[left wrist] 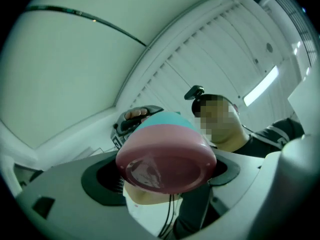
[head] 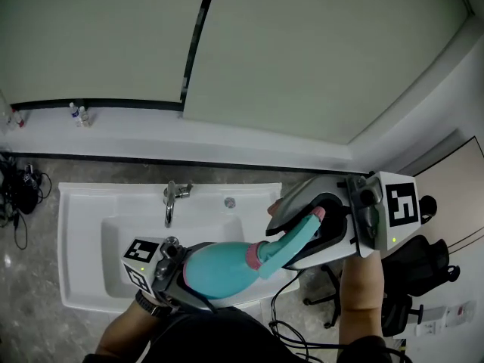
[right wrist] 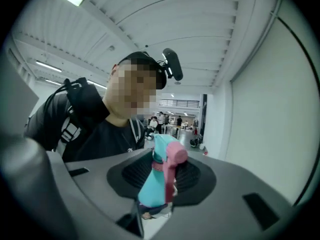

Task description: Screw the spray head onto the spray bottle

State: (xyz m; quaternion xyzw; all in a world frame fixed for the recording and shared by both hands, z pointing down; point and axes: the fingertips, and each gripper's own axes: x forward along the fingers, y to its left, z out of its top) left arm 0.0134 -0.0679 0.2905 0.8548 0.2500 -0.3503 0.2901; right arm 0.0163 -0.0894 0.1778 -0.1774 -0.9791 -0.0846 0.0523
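The spray bottle (head: 223, 269) is held in the air over the near edge of the washbasin (head: 76, 203). It lies almost level. The left gripper (head: 185, 278) is clamped on its round teal body, and the pink bottom faces that gripper's camera. The spray head (head: 291, 240) points up and to the right from the pink collar (head: 253, 255). The right gripper (head: 321, 229) has its jaws narrowed around the head, and the pads appear to press on both sides of it.

The main risk is probably cross-threading: if the head is not in line with the neck when it is turned, the collar could bind crooked. The right gripper also grips the slim, curved head rather than the collar, so a twist may make the pads slide along the plastic or lever the head sideways instead of turning the thread. The smooth, rounded body could spin in the left gripper's grip. If either grip slips, the bottle falls into the basin near the faucet (head: 170, 199).

Whether the collar is already seated on the threads, or how far, cannot be made out, because the neck is covered by the collar in every view. The left gripper's pads are mostly hidden behind the bottle's bottom, and the trigger's shape is unclear.
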